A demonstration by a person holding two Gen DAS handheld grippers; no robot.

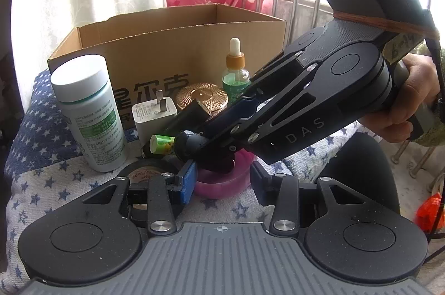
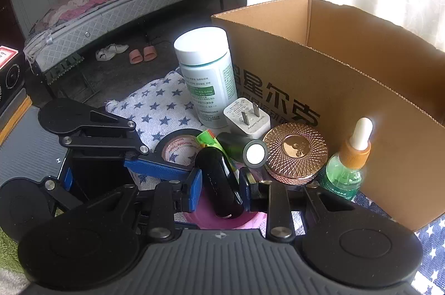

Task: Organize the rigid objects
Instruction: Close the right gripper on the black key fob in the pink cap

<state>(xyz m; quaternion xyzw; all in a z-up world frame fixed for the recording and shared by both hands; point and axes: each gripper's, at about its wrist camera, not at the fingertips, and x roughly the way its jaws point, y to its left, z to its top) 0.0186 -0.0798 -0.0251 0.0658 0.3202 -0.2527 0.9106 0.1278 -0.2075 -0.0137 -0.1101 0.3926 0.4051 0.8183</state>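
Close wrist views — seemingly sharing box (image 1: 155, 44).

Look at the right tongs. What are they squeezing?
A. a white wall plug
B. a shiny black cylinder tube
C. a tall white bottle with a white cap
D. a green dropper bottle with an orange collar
B: the right tongs have their blue pads pressed on both sides of the shiny black cylinder tube, while the others stand untouched by the cardboard box.

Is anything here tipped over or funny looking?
Yes. A dark cylinder with a white end lies on its side among standing things like the white bottle and dropper bottle. Nothing looks spilled or broken.
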